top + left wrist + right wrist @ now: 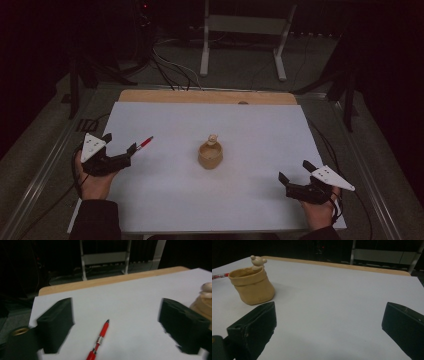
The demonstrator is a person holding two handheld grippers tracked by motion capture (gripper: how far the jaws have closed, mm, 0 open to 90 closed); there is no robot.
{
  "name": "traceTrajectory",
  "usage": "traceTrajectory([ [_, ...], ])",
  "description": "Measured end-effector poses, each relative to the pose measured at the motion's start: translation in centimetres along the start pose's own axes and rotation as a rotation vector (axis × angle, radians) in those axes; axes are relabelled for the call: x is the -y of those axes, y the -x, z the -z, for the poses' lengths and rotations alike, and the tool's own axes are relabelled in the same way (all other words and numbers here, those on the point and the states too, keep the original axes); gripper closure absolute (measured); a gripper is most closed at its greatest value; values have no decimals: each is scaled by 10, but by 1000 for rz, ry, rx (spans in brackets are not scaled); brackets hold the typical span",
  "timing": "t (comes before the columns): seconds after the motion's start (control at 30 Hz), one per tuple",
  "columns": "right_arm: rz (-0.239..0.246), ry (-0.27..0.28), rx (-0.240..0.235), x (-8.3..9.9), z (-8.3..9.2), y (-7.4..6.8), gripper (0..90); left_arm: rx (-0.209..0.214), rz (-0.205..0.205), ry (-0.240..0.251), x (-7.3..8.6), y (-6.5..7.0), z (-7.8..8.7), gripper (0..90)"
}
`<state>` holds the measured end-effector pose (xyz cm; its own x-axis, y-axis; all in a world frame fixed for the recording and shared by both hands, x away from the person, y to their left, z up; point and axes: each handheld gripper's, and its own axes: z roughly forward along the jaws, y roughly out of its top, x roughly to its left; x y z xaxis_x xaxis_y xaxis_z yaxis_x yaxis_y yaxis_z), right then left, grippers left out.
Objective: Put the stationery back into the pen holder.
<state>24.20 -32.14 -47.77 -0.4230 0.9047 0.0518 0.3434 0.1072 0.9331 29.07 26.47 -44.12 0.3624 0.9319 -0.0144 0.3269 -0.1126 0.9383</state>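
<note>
One red pen flat on the table, between the wide-spread left hand-held gripper jaws, unheld.

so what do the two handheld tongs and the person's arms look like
Both tongs are black, each with two blocky black jaws. The left tongs and the right tongs each carry a pale grey three-cornered plate on top, dotted with small holes. The left gripper view shows a brass-coloured ring set into the body beside one jaw. A thin black cable trails from each. The person wears dark sleeves.
</note>
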Motion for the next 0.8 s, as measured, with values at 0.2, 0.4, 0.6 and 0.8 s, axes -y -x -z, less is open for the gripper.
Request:
traceTrajectory([
  [0.2,7,11,-3,-2,-1,0,2,-13,6,40,-1,8,18,0],
  [0.4,9,29,-4,-4,0,2,2,-7,7,22,-2,7,26,1],
  [0.6,13,38,-3,-5,-1,2,2,13,-37,-50,-14,11,21,1],
  [0.8,12,40,2,-6,-2,2,2,45,-82,-92,-26,10,10,1],
])
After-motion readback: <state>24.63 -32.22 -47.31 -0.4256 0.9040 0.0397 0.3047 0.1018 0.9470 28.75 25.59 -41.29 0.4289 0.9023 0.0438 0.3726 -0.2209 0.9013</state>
